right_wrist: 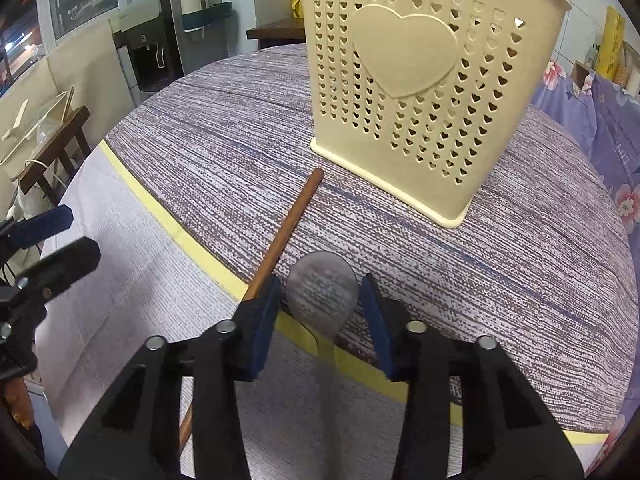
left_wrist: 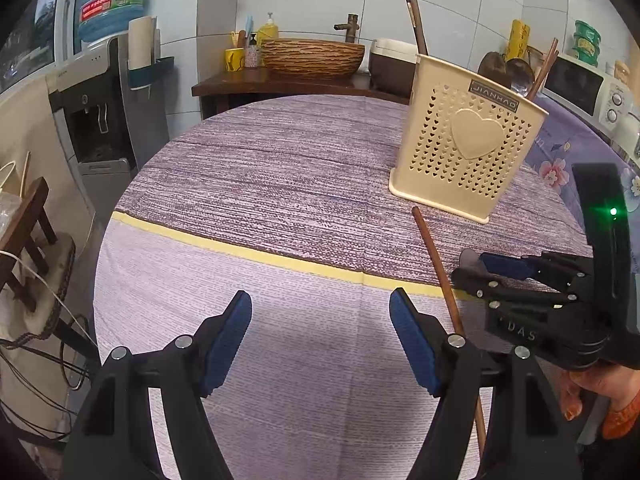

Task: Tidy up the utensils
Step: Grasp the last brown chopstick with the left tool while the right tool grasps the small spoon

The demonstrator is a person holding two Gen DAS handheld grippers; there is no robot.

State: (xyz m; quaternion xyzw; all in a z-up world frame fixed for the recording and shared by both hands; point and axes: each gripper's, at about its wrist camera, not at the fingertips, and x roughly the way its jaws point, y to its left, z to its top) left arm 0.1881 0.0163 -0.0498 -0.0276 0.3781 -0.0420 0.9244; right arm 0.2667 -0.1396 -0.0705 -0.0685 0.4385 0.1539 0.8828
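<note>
A metal spoon (right_wrist: 322, 292) lies on the striped tablecloth (right_wrist: 200, 128), its bowl between the pads of my right gripper (right_wrist: 320, 312). A small gap shows on each side of the bowl, so the pads are not pressing on it. A brown wooden stick (right_wrist: 288, 224) lies just left of the left pad, pointing toward the cream heart-pierced utensil holder (right_wrist: 420, 80). The holder (left_wrist: 468, 148) stands upright with brown handles (left_wrist: 416, 20) poking out of it. My left gripper (left_wrist: 320, 320) hovers open over bare cloth, left of the stick (left_wrist: 440, 276) and the right gripper (left_wrist: 476, 270).
A yellow stripe (left_wrist: 280, 260) crosses the cloth. The round table's edge curves away at the left, past it a water dispenser (left_wrist: 100, 120) and a wooden stool (left_wrist: 32, 216). Behind are a woven basin (left_wrist: 312, 54) and a microwave (left_wrist: 588, 88).
</note>
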